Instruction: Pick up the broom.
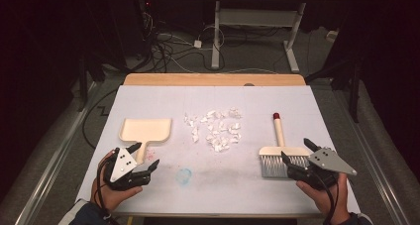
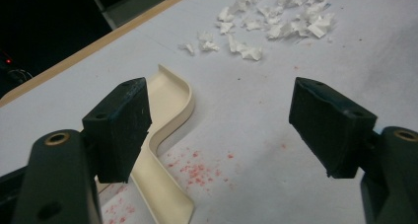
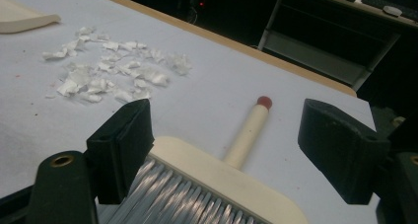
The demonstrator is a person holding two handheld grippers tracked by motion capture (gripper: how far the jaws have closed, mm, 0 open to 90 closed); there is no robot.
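Note:
A cream dustpan [image 1: 146, 130] lies flat on the left of the white table top, its handle toward me. My left gripper [image 1: 146, 155] hovers open just over the handle's near end; in the left gripper view the dustpan [image 2: 170, 105] runs past the left jaw, untouched. White paper scraps [image 1: 215, 128] are scattered at the centre. A cream brush [image 1: 280, 148] with grey bristles and a red-tipped handle lies on the right. My right gripper [image 1: 296, 149] hangs open at the brush head [image 3: 217, 179], jaws wide on either side, not pressing it.
A pale blue stain [image 1: 184, 175] and red specks [image 2: 192, 167] mark the table near me. The table's wooden far edge [image 1: 213, 80] borders a dark floor with cables and another desk's legs [image 1: 216, 36]. Bare surface lies between the scraps and the near edge.

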